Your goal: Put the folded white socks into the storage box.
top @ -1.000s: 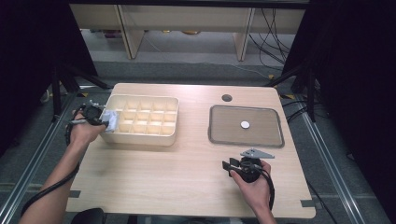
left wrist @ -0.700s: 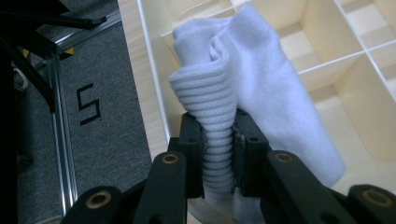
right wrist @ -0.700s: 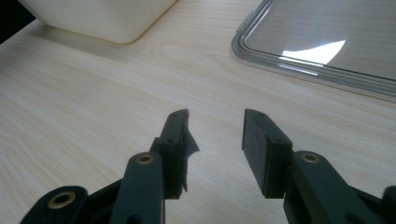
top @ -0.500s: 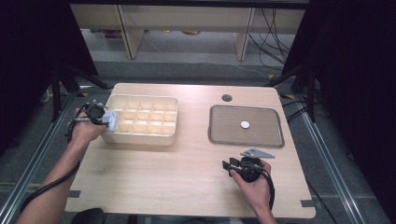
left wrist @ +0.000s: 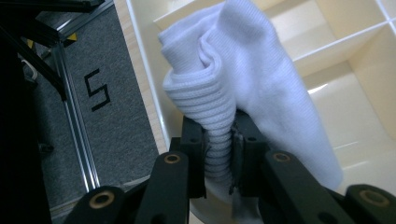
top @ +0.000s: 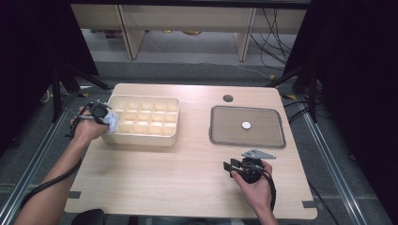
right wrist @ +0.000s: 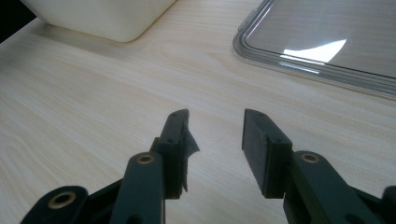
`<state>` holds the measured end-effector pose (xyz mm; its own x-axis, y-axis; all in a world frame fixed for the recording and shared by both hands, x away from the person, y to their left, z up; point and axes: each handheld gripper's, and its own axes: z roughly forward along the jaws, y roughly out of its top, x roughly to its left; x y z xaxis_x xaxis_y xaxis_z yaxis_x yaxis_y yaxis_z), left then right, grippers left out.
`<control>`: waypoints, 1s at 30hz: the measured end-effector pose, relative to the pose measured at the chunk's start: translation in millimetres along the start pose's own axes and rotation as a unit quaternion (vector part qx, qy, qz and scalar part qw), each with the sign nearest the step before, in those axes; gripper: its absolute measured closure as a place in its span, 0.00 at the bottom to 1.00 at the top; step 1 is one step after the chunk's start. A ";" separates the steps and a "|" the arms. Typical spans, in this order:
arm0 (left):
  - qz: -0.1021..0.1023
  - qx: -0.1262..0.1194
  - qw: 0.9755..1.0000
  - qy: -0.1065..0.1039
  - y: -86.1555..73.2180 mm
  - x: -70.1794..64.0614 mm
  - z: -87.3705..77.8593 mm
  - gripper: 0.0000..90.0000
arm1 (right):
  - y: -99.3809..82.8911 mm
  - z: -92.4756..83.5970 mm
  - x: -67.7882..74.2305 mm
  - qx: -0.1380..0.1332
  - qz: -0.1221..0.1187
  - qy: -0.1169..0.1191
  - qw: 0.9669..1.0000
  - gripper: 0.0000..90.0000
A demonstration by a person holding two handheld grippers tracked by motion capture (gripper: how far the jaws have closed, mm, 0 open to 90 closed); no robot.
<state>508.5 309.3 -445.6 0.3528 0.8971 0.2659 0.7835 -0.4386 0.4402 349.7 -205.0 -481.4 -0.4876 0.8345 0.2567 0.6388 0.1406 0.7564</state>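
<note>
A cream divided box (top: 143, 121) stands on the left half of the table. At its left end my left gripper (top: 107, 117) is shut on a rolled white sock (top: 113, 121). In the left gripper view the ribbed sock (left wrist: 243, 88) is pinched between the two black jaws and hangs over a compartment of the box (left wrist: 345, 74). My right gripper (top: 228, 168) rests low over the bare wood near the front right, open with nothing between its jaws. The right gripper view has those fingertips (right wrist: 212, 122) wide apart above the tabletop.
A grey flat tray (top: 220, 136) lies at the right with a small white disc (top: 246, 125) in it; its rim (right wrist: 299, 60) lies ahead of the right gripper. A dark round hole (top: 228, 98) is behind the tray. A metal floor rail (left wrist: 74, 121) runs left of the table.
The left hand with the sock has shifted slightly at the box's left end. The right hand has stayed where it was.
</note>
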 end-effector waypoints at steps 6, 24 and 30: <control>0.002 0.012 1.000 -0.002 2.5 0.2 1.4 0.86 | 0.6 -0.1 0.1 -0.001 -0.002 0.001 1.000 0.69; -0.027 0.069 0.996 -0.049 9.5 8.8 8.3 0.86 | 0.3 0.3 0.1 0.004 0.003 0.005 1.000 0.69; -0.034 0.094 0.993 -0.063 11.8 9.1 9.6 0.87 | 0.3 0.7 0.2 0.003 0.004 0.006 1.000 0.69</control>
<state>525.8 312.8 -446.2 0.3480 0.9288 0.1273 0.8848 -0.3703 0.2828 350.2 -204.4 -481.6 -0.4903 0.8288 0.2695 0.6462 0.1383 0.7505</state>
